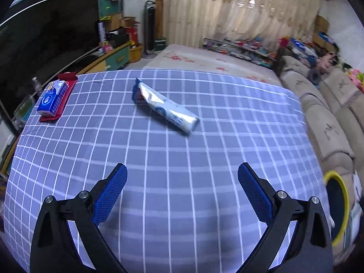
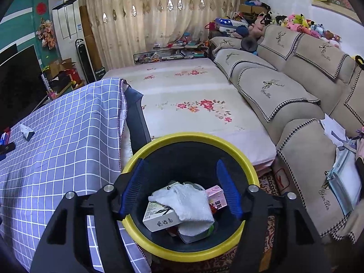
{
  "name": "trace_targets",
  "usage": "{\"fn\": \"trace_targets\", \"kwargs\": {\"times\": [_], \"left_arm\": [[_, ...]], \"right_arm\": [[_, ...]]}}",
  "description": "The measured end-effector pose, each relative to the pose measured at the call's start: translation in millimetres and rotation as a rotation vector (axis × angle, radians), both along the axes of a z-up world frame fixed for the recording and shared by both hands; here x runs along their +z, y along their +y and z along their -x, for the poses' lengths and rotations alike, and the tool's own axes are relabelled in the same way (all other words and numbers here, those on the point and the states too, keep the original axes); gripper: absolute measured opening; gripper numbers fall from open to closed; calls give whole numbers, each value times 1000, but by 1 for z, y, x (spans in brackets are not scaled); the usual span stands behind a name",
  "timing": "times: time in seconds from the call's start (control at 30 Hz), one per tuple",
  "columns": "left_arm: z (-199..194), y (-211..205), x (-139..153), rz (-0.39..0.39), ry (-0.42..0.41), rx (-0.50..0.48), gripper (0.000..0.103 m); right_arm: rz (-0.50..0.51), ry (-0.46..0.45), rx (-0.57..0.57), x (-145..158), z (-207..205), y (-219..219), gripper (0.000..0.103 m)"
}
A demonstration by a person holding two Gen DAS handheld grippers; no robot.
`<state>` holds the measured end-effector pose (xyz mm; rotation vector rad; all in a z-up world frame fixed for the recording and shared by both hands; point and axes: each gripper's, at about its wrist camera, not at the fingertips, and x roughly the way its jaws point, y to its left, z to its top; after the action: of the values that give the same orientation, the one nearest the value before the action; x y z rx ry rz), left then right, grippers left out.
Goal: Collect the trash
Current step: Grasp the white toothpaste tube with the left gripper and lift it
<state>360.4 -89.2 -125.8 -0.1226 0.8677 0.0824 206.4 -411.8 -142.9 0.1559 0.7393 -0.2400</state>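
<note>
Trash wrapper, crinkled silver-and-blue foil [image 1: 164, 106], lies ahead of my left gripper [image 1: 182, 190], jaws wide and empty to straddle it on the grey checked tablecloth [image 1: 182, 159]. My right gripper [image 2: 180, 187], spread empty, hangs over the yellow-rimmed black bin [image 2: 248, 161] holding a white cloth [image 2: 188, 202].

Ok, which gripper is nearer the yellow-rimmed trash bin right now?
Right. The right gripper hangs open directly over the trash bin; the left gripper is open over the checkered table, bin off to its right.
</note>
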Motion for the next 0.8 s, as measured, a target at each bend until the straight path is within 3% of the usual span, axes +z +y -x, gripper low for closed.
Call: {"fn": "trace_targets", "kwargs": {"times": [0.33, 0.63, 0.8], "left_arm": [[-84, 18, -11, -72, 31, 211, 96], [-120, 31, -29, -39, 97, 232, 95], [-128, 35, -35, -37, 96, 203, 79]], "right_arm": [[-23, 10, 17, -8, -11, -4, 62], [-34, 21, 43, -12, -21, 0, 62], [-38, 20, 47, -11, -21, 0, 62]]}}
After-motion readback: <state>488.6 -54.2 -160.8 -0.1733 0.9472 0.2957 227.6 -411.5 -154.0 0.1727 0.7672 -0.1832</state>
